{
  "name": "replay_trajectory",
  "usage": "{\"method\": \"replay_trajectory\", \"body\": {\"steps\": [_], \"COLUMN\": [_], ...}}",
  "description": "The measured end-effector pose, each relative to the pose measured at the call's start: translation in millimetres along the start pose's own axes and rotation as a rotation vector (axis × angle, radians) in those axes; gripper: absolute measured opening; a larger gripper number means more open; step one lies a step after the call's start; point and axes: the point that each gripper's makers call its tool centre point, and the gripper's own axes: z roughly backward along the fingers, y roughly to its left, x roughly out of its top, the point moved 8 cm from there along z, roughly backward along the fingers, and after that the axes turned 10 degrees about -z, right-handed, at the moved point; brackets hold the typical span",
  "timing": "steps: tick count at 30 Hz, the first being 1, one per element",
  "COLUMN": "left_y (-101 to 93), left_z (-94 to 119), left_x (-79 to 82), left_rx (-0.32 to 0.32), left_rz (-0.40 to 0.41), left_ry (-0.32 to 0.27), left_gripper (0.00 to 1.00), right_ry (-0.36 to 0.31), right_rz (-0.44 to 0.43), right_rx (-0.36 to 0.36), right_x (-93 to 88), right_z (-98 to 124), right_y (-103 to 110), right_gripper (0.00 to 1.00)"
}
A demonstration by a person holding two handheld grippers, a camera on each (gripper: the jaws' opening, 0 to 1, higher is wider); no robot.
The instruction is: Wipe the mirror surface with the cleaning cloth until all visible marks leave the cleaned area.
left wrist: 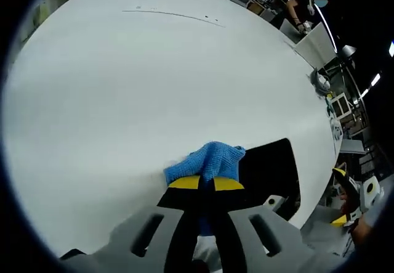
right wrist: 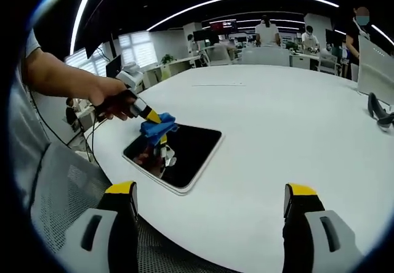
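Note:
A dark rectangular mirror (right wrist: pixel 181 150) with a white rim lies flat on the white table, near its front edge. In the left gripper view the mirror (left wrist: pixel 271 168) shows as a black patch to the right of my jaws. My left gripper (left wrist: pixel 206 183) is shut on a blue cleaning cloth (left wrist: pixel 209 161). Seen from the right gripper view, the left gripper (right wrist: pixel 152 122) holds the blue cloth (right wrist: pixel 159 129) over the mirror's left part, close above or on the glass. My right gripper (right wrist: pixel 209 196) stands open near the table's edge, apart from the mirror, with nothing between its fingers.
The round white table (right wrist: pixel 289 119) stretches far behind the mirror. A person's hand and forearm (right wrist: pixel 74 82) hold the left gripper. A mesh chair back (right wrist: pixel 68 193) is at lower left. A dark object (right wrist: pixel 378 110) lies at the table's right edge. People stand at desks far back.

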Motion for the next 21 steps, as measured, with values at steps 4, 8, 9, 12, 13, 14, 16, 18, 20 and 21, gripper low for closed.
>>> {"method": "replay_trajectory", "body": {"steps": [4,8,9,12,13,14,16,18,20,21], "left_y": [2.5,3.1,3.4,6.0,4.5,3.7,2.7,4.7,5.9,5.5], "left_z": [-2.8,-5.1,-5.4,-6.9,-7.4,-6.7,-6.2,-6.4,-6.0,-5.4], "left_x": [6.9,11.2,12.5,15.3,14.6,14.2,13.8,14.2,14.6,14.8], "left_rx": [0.0,0.007,0.006,0.049,0.035,0.04,0.042,0.037,0.032,0.026], "left_rz": [0.001,-0.017,-0.011,-0.025,-0.022,-0.002,-0.018,-0.017,0.014,0.039], "left_ry": [0.004,-0.002,0.002,-0.02,-0.022,-0.023,-0.023,-0.022,-0.02,-0.018], "left_gripper": [0.04,0.04,0.04,0.04,0.04,0.04,0.03,0.03,0.03,0.03], "right_ry": [0.004,0.007,0.007,0.008,0.009,0.008,0.009,0.008,0.016,0.018], "right_rz": [0.0,-0.002,-0.005,-0.006,-0.007,-0.005,-0.008,-0.01,-0.007,-0.006], "right_rx": [-0.002,-0.01,-0.012,-0.016,-0.017,-0.018,-0.02,-0.02,-0.019,-0.019], "right_x": [-0.1,-0.8,-0.9,-0.2,-0.3,-0.3,-0.3,-0.3,-1.1,-1.2], "right_z": [-0.2,-0.1,0.0,0.8,0.7,0.6,0.6,0.5,0.0,-0.1], "right_y": [0.0,-1.5,-1.9,-1.3,-1.5,-1.8,-2.0,-2.3,-2.6,-2.7], "right_gripper": [0.98,0.98,0.98,0.98,0.98,0.98,0.98,0.98,0.98,0.98]}}
